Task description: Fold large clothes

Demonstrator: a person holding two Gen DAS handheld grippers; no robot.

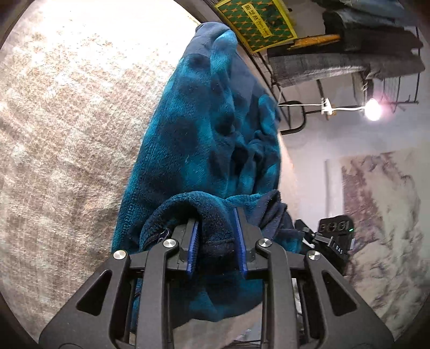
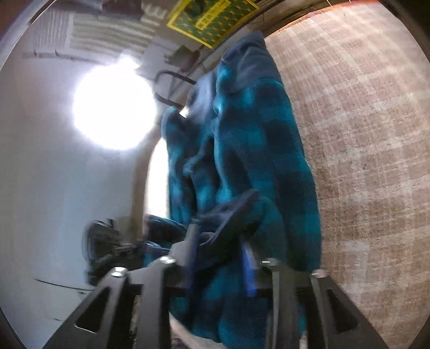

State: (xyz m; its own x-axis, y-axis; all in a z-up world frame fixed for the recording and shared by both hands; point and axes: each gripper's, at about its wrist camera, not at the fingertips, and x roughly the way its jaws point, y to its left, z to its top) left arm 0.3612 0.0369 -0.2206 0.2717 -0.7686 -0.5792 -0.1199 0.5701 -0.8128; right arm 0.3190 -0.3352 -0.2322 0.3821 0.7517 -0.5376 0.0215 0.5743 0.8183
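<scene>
A teal and navy checked fleece garment [image 1: 209, 139] hangs in front of the beige woven surface [image 1: 67, 120]. My left gripper [image 1: 216, 247] is shut on a thick navy hem fold of it, blue pads on both sides. In the right wrist view the same garment [image 2: 255, 150] hangs beside the beige surface [image 2: 362, 134]. My right gripper [image 2: 220, 257] is shut on another bunched navy edge; this view is motion-blurred. The other gripper [image 1: 328, 241] shows at the right of the left wrist view, and as a dark shape [image 2: 107, 247] in the right wrist view.
A green and yellow patterned sign [image 1: 255, 21] and a black wire rack [image 1: 349, 61] with folded dark fabrics stand beyond the surface's edge. A bright lamp [image 1: 372, 112] glares, larger in the right wrist view [image 2: 115, 107]. A marbled wall hanging [image 1: 381, 214] is at right.
</scene>
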